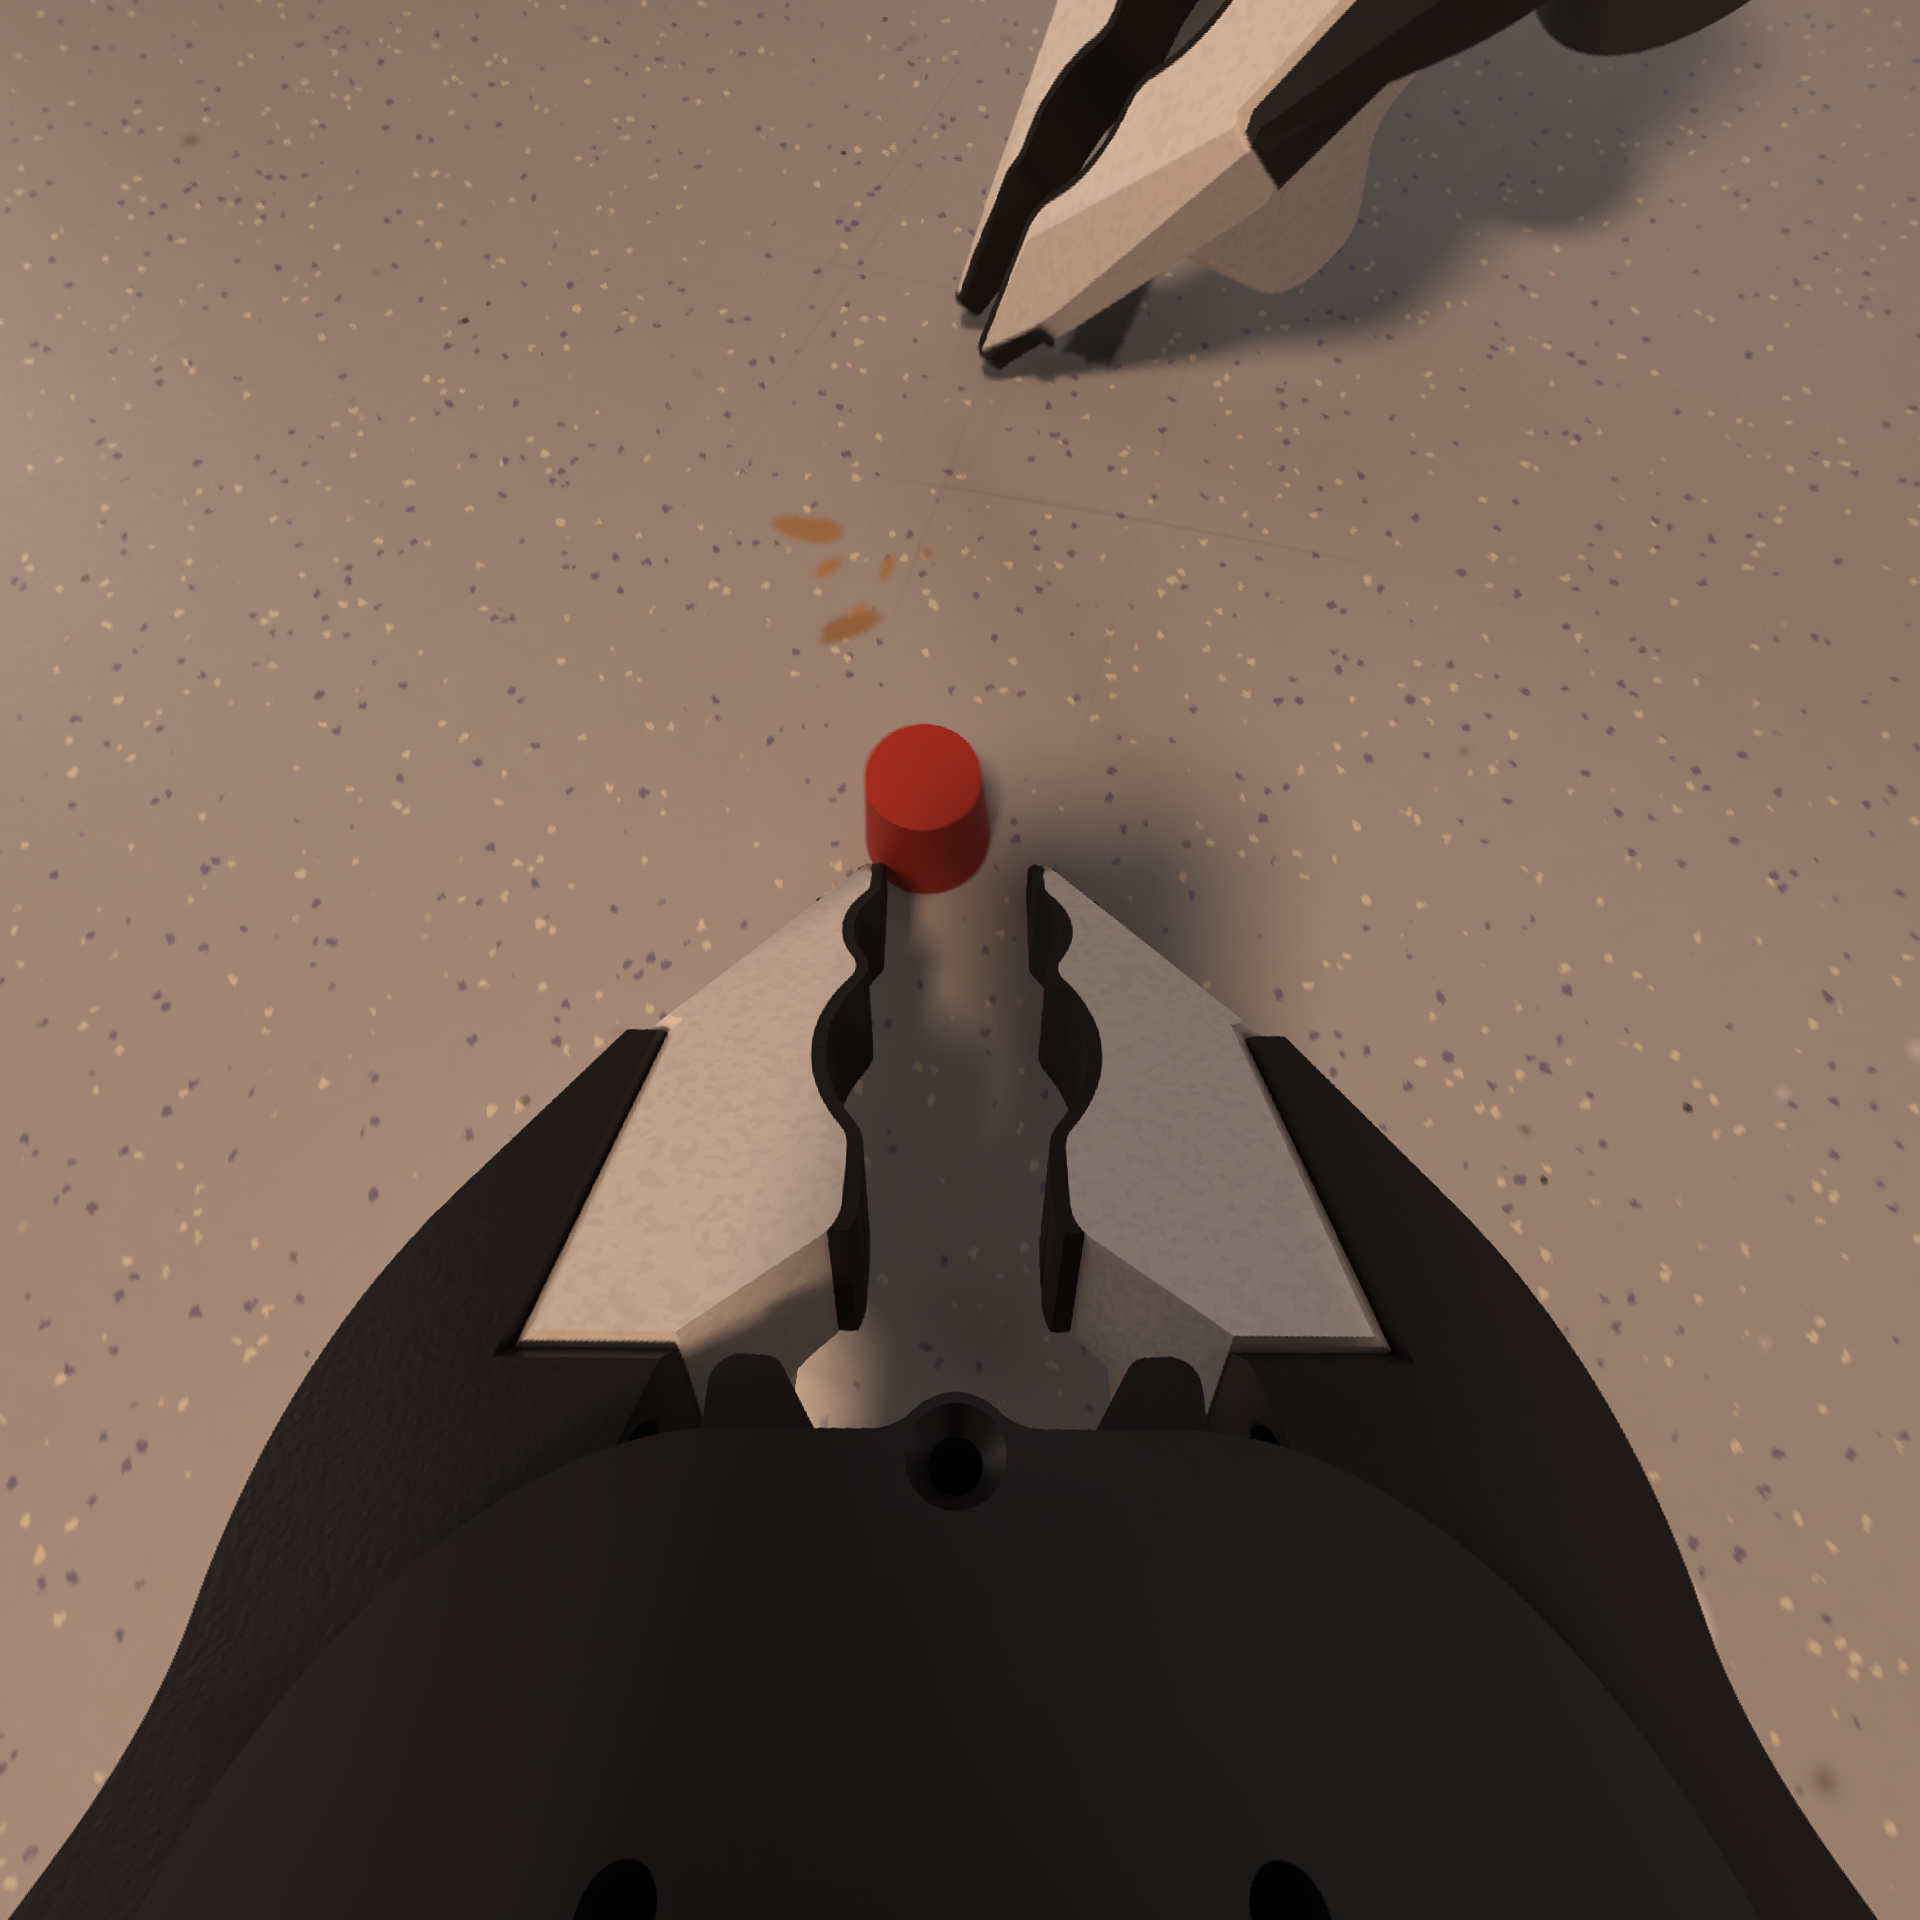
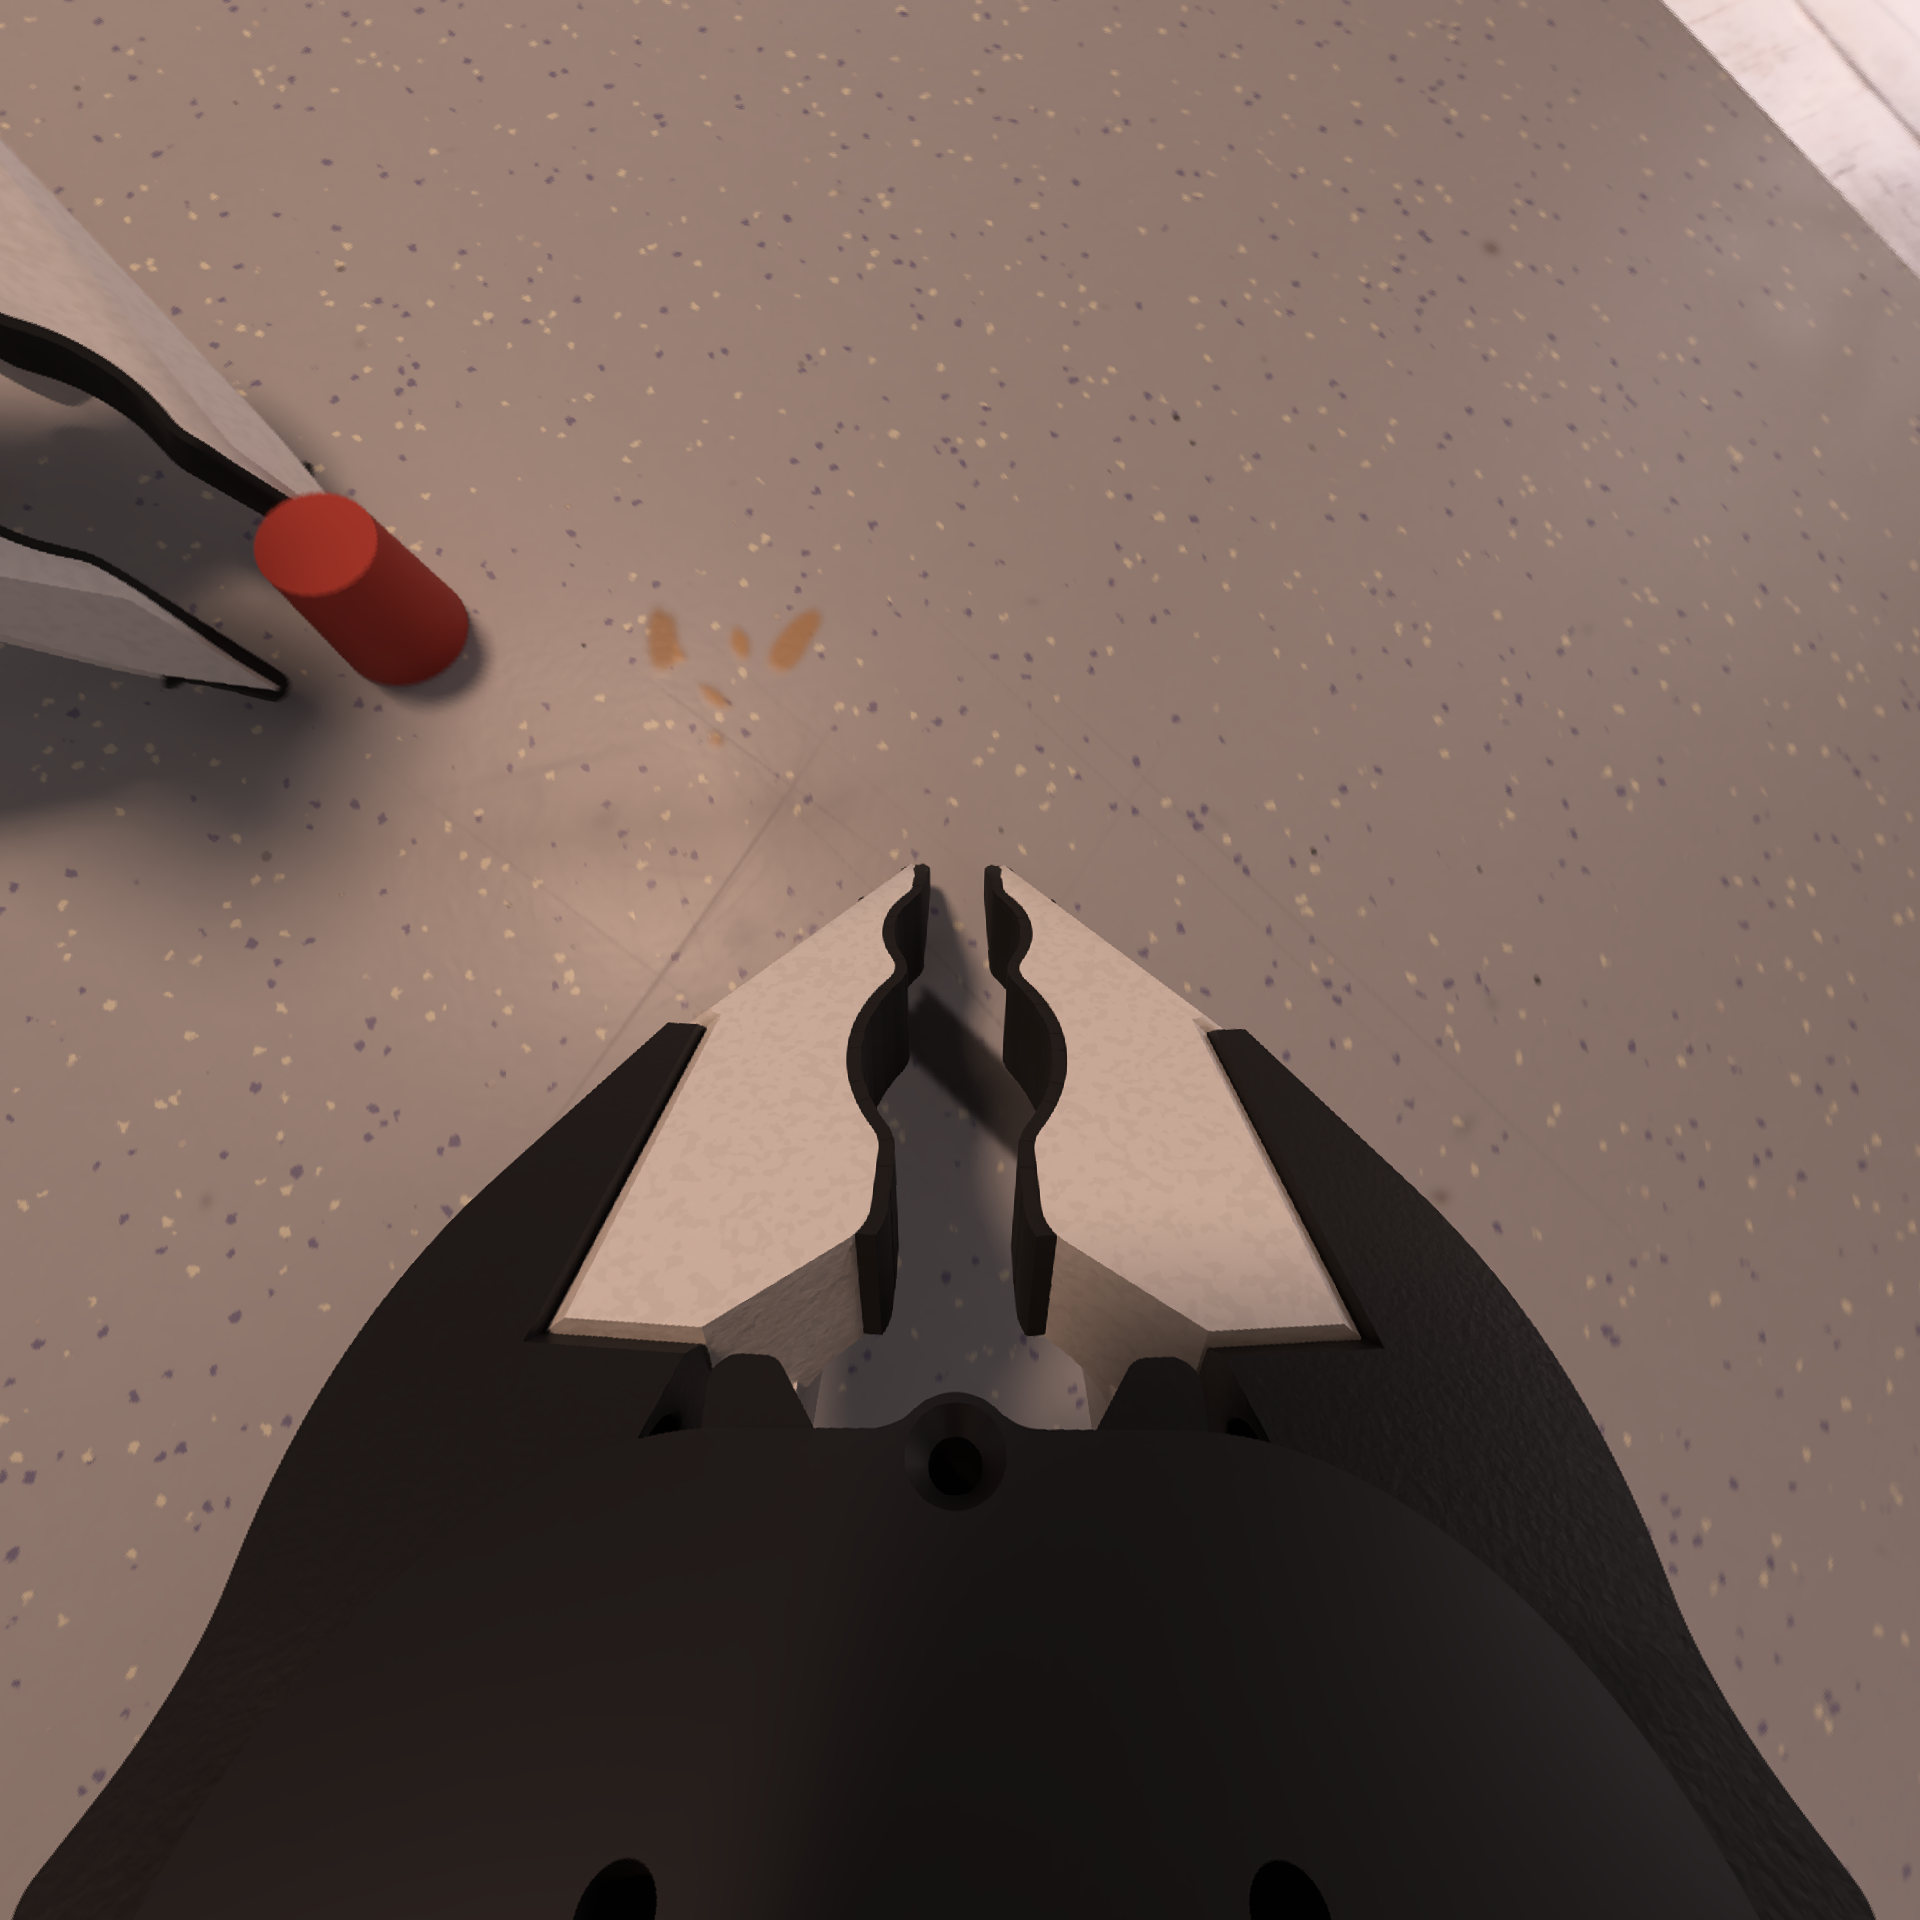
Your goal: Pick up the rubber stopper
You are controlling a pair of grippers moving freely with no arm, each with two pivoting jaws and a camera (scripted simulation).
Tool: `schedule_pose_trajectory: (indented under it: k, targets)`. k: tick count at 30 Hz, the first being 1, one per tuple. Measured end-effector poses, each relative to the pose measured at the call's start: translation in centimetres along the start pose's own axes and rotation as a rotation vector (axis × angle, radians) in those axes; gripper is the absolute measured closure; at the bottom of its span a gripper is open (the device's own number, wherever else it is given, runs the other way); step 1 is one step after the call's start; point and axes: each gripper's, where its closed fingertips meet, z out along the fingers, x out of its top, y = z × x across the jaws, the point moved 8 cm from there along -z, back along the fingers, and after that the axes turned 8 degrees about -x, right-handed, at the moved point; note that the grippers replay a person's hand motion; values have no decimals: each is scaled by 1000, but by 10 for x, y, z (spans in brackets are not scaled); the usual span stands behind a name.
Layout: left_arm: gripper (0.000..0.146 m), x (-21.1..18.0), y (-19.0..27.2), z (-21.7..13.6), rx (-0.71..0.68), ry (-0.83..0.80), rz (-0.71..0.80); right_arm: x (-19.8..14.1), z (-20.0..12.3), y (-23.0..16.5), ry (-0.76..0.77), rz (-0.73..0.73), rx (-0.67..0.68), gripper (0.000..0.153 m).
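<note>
The red rubber stopper (image 1: pixel 924 808) stands upright on the speckled tabletop (image 1: pixel 312 520), wider face up, just ahead of the left tongs (image 1: pixel 956 871) at their twelve o'clock. It sits slightly toward the eleven o'clock side, with its base at the tip of the left finger; whether the two touch cannot be told. The left tongs are parted moderately, the gap looking a little wider than the stopper, and they hold nothing. That spread seems chosen so the fingers can slide to either side of the stopper before closing. These tongs are pitched forward and down, tips close to the tabletop, which suits a low grip near the stopper's base. In the right wrist view the stopper (image 2: pixel 358 587) lies far off at about ten o'clock, with the left tongs beside it. The right tongs (image 2: pixel 956 871) are narrow, only a slim gap between the tips, and empty. They point steeply down at bare tabletop, well apart from the stopper, apparently parked out of the way. A few orange stains (image 1: pixel 831 577) mark the tabletop between the two.
</note>
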Motion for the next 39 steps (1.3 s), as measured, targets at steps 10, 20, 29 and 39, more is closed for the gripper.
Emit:
schedule_pose_trajectory:
  k: [10, 20, 29, 39]
  targets:
    - [124, 11, -18, 10, 48, 6, -22, 23, 11, -12, 31, -80, 53, 143]
    - [124, 5, -30, -5, 101, 60, -89, 15, 10, 19, -30, 2, -4, 134]
    - [124, 5, -35, -3, 88, 58, -103, 30, 18, 5, 14, -57, 46, 141]
    - [124, 6, -36, -18, 146, 120, -92, 48, 26, 19, 26, -30, 33, 136]
